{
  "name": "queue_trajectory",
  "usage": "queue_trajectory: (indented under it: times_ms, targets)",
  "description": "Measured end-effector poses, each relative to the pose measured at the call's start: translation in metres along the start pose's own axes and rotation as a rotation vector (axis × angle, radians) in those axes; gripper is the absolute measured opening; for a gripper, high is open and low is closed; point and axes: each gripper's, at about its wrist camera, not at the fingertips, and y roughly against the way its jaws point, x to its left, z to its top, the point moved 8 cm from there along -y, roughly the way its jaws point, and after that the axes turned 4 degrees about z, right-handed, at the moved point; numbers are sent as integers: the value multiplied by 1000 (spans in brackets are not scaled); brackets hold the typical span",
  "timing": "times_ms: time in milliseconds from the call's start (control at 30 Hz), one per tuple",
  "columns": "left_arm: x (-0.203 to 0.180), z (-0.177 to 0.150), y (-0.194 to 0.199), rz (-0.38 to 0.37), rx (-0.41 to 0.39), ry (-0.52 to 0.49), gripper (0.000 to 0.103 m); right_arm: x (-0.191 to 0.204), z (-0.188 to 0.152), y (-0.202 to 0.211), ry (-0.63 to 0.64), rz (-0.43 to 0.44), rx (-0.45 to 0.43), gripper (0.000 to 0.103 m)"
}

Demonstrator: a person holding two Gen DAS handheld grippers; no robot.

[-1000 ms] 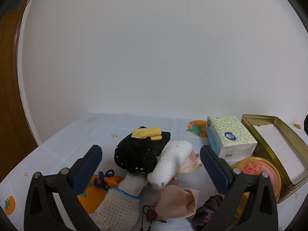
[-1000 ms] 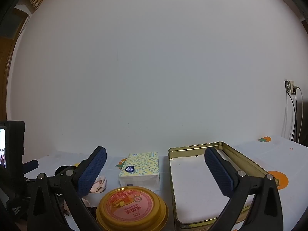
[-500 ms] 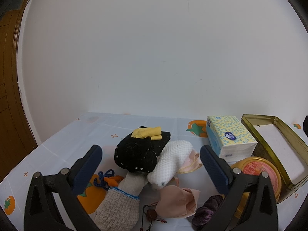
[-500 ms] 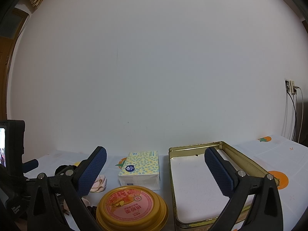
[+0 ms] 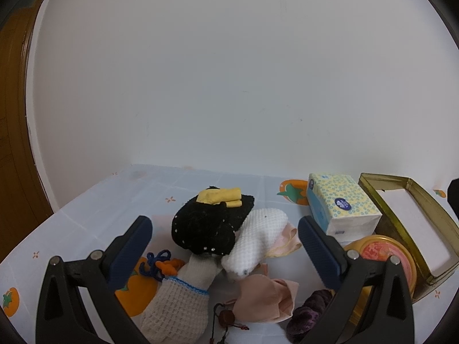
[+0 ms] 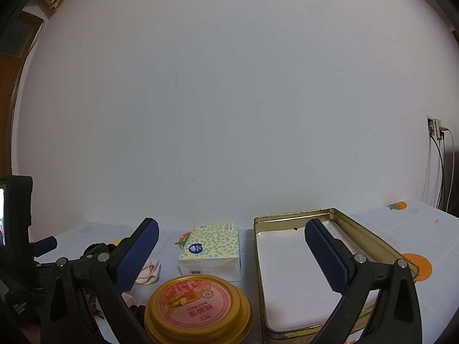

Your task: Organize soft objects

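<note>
Both jaws spread wide, empty: left hand-held gripper [image 5: 225,239] faces the soft pile [image 5: 218,229] heaped on the surface [image 5: 100,200], right hand-held gripper [image 6: 229,246] faces the open tin [image 6: 289,219], likely its destination.

Plain white wall [image 6: 229,100], seemingly wooden door [image 5: 11,114] leftward.
</note>
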Motion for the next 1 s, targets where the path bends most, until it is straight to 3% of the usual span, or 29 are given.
queue_trajectory:
  times_ms: [600, 667, 800, 933, 1000]
  targets:
    - [-7, -2, -4, -2, -3, -20, 103, 4, -2, -3, 28, 11, 30, 103]
    - [-1, 6, 1, 95, -76, -136, 103, 4, -2, -3, 26, 21, 30, 103]
    - [15, 10, 5, 206, -146, -241, 103, 9, -4, -6, 23, 54, 46, 103]
    - [39, 6, -2, 206, -88, -178, 103, 13, -7, -9, 25, 89, 79, 103]
    - [58, 5, -7, 210, -46, -79, 103, 21, -12, -13, 32, 129, 103, 103]
